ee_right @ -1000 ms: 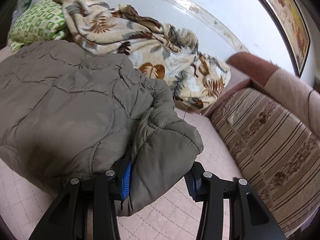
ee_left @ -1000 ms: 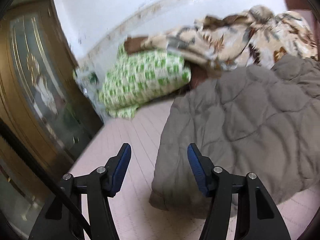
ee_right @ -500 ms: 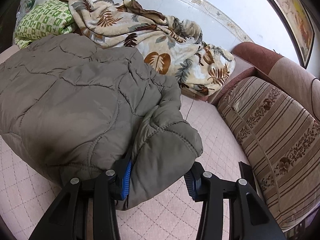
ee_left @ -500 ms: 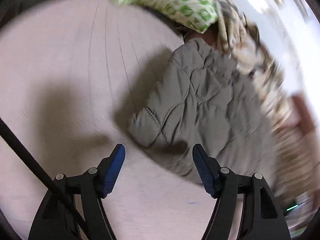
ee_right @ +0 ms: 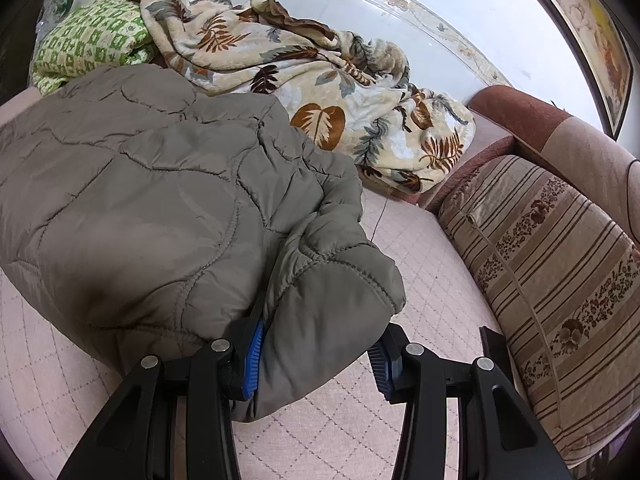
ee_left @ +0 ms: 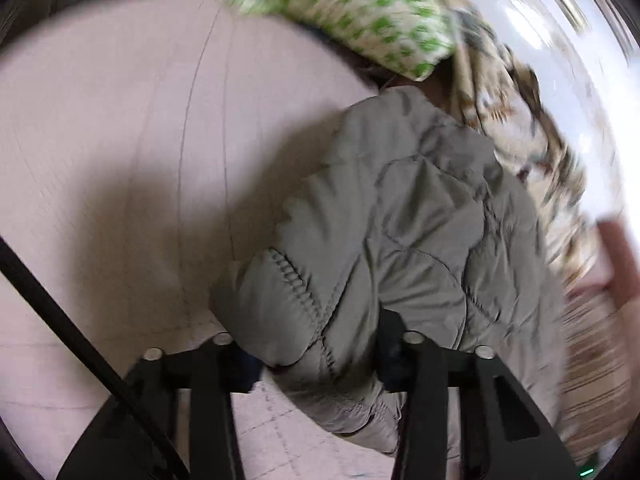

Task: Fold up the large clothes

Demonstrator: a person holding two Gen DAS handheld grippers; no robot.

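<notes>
Left tool (ee_left: 316, 360) set astride a cuffed sleeve end (ee_left: 280, 312) of the grey quilted jacket (ee_left: 420, 216), jaws wide with padding bulging between them; whether closed enough to grip cannot be told through the blur. Right tool (ee_right: 316, 356) likewise spread around the other sleeve end (ee_right: 332, 304), blue pads (ee_right: 254, 360) touching or just beside the fabric on the left side, a gap showing on the right, so open rather than clamped.

To do this step well, likely: close both tools fully on the cuffs, past the stitched hem, not on loose puff that would slip. Lift only slightly, carry both sleeves inward across the body evenly, keep tension equal to avoid twisting.

Jacket lying in a bulky heap on the pink quilted sofa seat (ee_right: 420, 300), just in front of a leaf-print blanket (ee_right: 320, 80) and green patterned bedding (ee_right: 92, 44). Thick, puffy, wavy quilting lines, elastic-gathered cuff; springy, prone to unfolding.
</notes>
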